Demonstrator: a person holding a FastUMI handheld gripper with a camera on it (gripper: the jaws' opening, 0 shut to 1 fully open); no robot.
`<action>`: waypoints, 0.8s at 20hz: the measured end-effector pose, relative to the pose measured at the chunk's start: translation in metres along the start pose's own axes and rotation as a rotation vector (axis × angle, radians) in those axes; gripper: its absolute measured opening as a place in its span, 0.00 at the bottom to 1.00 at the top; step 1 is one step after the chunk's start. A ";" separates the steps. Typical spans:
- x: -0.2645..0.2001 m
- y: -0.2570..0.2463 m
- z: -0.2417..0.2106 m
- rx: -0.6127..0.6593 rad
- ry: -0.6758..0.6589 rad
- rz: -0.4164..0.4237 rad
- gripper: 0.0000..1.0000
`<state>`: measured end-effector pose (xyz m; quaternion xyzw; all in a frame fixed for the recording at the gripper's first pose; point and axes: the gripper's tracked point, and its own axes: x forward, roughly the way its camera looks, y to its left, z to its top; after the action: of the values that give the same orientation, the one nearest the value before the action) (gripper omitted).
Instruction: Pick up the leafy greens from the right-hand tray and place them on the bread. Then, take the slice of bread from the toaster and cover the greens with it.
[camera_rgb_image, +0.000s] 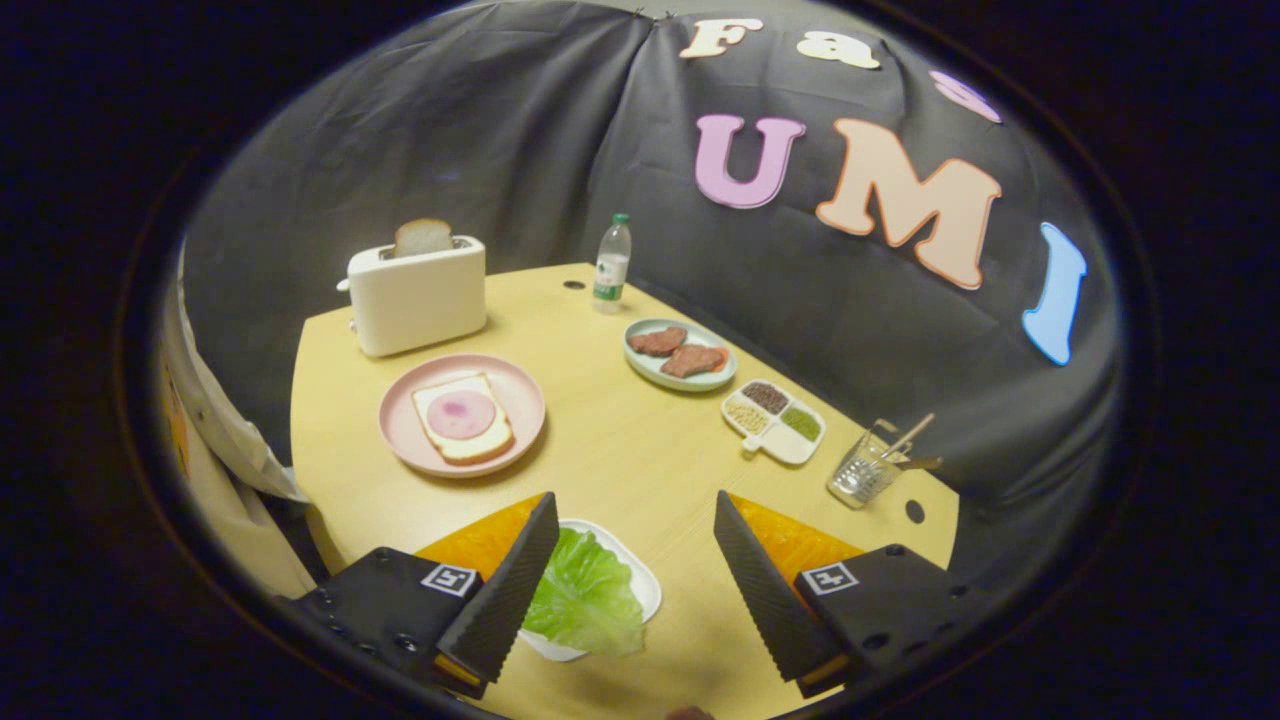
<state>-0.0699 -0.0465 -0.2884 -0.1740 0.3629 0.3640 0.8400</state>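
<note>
The gripper (632, 535) hangs with its jaws wide apart, nothing between the pads. The leafy greens (585, 597) lie on a white tray (648, 585) between the fingers, against the left one. Beyond them a pink plate (520, 400) carries the bread (462, 420) (a pink slice on top). Farther off, the toaster (417, 297) holds a bread slice (422, 237).

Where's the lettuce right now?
The lettuce lies on a small white tray between the open gripper's fingers, beside the left one, nearer than the pink plate.
</note>
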 end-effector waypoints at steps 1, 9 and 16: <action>0.005 0.005 -0.010 -0.007 0.031 0.025 1.00; 0.036 0.039 -0.088 -0.023 0.268 0.180 1.00; 0.045 0.043 -0.119 0.027 0.360 0.196 1.00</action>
<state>-0.1379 -0.0617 -0.4033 -0.1890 0.5272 0.4021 0.7243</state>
